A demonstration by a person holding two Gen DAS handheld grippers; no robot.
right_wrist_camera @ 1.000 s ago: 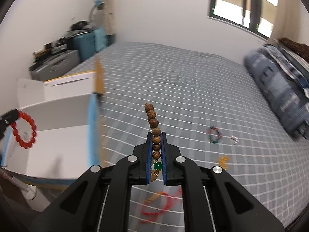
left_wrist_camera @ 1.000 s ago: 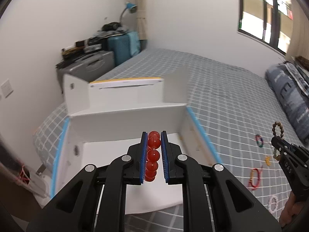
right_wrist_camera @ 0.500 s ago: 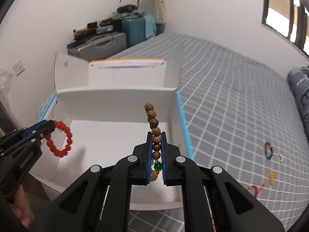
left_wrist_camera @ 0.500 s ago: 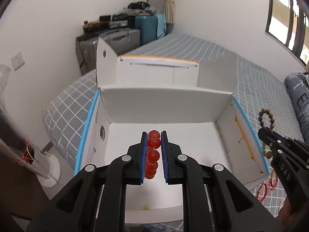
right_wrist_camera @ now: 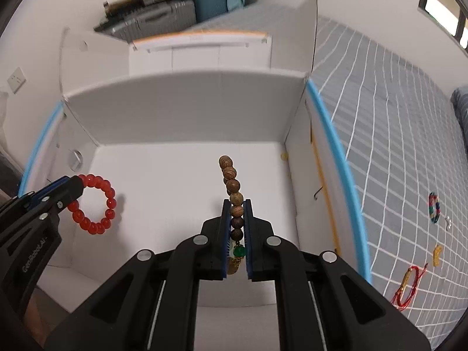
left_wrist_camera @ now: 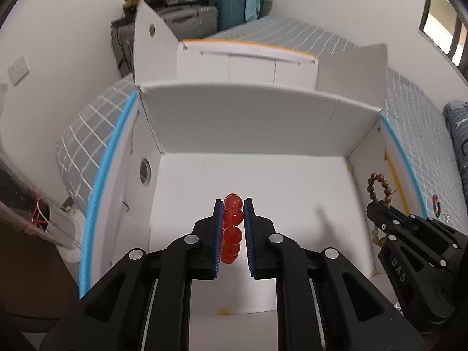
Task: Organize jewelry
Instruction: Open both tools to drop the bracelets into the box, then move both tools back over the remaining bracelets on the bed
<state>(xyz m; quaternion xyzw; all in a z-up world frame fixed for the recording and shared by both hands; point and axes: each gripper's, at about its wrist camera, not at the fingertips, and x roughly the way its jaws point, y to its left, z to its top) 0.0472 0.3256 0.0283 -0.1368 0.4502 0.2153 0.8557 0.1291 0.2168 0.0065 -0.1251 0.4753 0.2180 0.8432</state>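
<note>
My left gripper [left_wrist_camera: 233,204] is shut on a red bead bracelet [left_wrist_camera: 232,228] and holds it over the floor of an open white box [left_wrist_camera: 257,122]. In the right wrist view the left gripper [right_wrist_camera: 74,182] and the red bracelet [right_wrist_camera: 93,204] show at the left. My right gripper [right_wrist_camera: 236,203] is shut on a brown wooden bead bracelet [right_wrist_camera: 232,187] with a green bead, also above the box [right_wrist_camera: 187,111]. In the left wrist view the right gripper [left_wrist_camera: 377,206] and the wooden bracelet [left_wrist_camera: 378,187] show by the box's right wall.
The box sits on a bed with a grey checked cover [right_wrist_camera: 395,134]. A multicoloured bracelet [right_wrist_camera: 434,207], a small yellow piece [right_wrist_camera: 437,254] and a red string bracelet [right_wrist_camera: 409,288] lie on the cover to the right. Suitcases [left_wrist_camera: 204,17] stand behind. A small yellow bead [left_wrist_camera: 223,310] lies at the box's front.
Both grippers have moved forward and down over the box with their bracelets still held. The box now fills both views.
</note>
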